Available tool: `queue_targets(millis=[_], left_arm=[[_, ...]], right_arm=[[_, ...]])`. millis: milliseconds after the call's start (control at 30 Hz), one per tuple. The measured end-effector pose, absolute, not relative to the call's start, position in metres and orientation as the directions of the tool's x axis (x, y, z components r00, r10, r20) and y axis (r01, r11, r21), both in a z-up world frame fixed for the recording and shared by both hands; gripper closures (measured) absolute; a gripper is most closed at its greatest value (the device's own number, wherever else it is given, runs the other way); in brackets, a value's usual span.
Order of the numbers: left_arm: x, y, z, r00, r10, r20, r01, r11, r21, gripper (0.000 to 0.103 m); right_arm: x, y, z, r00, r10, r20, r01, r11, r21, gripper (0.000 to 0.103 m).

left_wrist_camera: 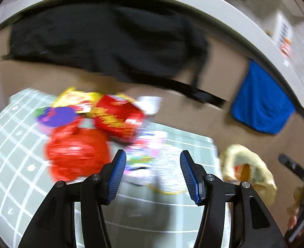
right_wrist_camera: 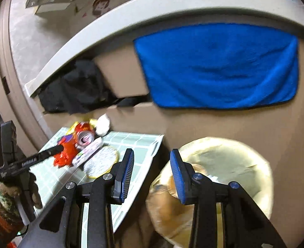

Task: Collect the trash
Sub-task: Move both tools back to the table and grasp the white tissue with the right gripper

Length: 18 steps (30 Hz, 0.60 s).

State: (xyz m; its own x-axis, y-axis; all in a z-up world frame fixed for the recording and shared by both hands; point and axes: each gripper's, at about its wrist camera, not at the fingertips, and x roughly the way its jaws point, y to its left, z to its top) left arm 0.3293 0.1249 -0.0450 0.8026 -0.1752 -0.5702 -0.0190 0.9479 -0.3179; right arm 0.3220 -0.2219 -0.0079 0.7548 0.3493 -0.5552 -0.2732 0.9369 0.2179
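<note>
A heap of trash lies on a green checked mat (left_wrist_camera: 11, 165): a red crumpled wrapper (left_wrist_camera: 75, 155), a red and yellow snack bag (left_wrist_camera: 119, 117), a purple wrapper (left_wrist_camera: 54, 115), a pink and white packet (left_wrist_camera: 139, 155) and a silver round lid (left_wrist_camera: 168, 169). My left gripper (left_wrist_camera: 153, 174) is open and empty above the packet and lid. In the right wrist view the heap shows with a crushed red can (right_wrist_camera: 84, 137). My right gripper (right_wrist_camera: 152, 175) is open and empty above the yellowish trash bag (right_wrist_camera: 224, 165), whose mouth is open beside the mat (right_wrist_camera: 131, 140).
A blue towel (right_wrist_camera: 218, 66) lies on the brown surface behind the bag; it also shows in the left wrist view (left_wrist_camera: 259, 103). A black cloth (left_wrist_camera: 102, 41) lies at the back under a white ledge (left_wrist_camera: 193, 2). The left gripper (right_wrist_camera: 28, 161) and hand show at the left.
</note>
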Motion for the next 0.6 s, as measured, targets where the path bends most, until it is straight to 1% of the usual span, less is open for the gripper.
queue_targets(millis=[100, 167, 233, 300, 367, 433, 500, 600], left_arm=[[0.328, 0.160, -0.056, 0.815, -0.097, -0.571, -0.131, 0.929, -0.345, 0.047], [0.330, 0.186, -0.066, 0.818, -0.058, -0.572, -0.206, 0.899, -0.385, 0.043], [0.338, 0.201, -0.074, 0.815, -0.050, -0.578, -0.232, 0.885, -0.403, 0.039], [0.351, 0.208, -0.082, 0.792, -0.063, -0.607, -0.229, 0.892, -0.391, 0.036], [0.361, 0.211, -0.089, 0.769, -0.064, -0.636, -0.226, 0.904, -0.363, 0.035], [0.366, 0.213, -0.093, 0.767, -0.070, -0.638, -0.218, 0.906, -0.362, 0.035], [0.370, 0.217, -0.093, 0.769, -0.080, -0.634, -0.212, 0.904, -0.371, 0.033], [0.375, 0.228, -0.100, 0.755, -0.118, -0.644, -0.215, 0.884, -0.414, 0.027]], right_arm=[[0.324, -0.199, -0.018, 0.724, 0.365, -0.586, -0.297, 0.931, 0.214, 0.068], [0.326, -0.186, -0.024, 0.706, 0.375, -0.601, -0.309, 0.927, 0.215, 0.068], [0.326, -0.172, -0.027, 0.691, 0.387, -0.611, -0.322, 0.921, 0.219, 0.068], [0.327, -0.159, -0.028, 0.680, 0.394, -0.619, -0.332, 0.917, 0.219, 0.068], [0.328, -0.146, -0.029, 0.668, 0.401, -0.627, -0.344, 0.913, 0.218, 0.068], [0.330, -0.132, -0.030, 0.659, 0.408, -0.632, -0.356, 0.909, 0.215, 0.068], [0.329, -0.117, -0.029, 0.651, 0.415, -0.635, -0.377, 0.903, 0.204, 0.068], [0.332, -0.092, -0.029, 0.636, 0.424, -0.644, -0.414, 0.893, 0.179, 0.068]])
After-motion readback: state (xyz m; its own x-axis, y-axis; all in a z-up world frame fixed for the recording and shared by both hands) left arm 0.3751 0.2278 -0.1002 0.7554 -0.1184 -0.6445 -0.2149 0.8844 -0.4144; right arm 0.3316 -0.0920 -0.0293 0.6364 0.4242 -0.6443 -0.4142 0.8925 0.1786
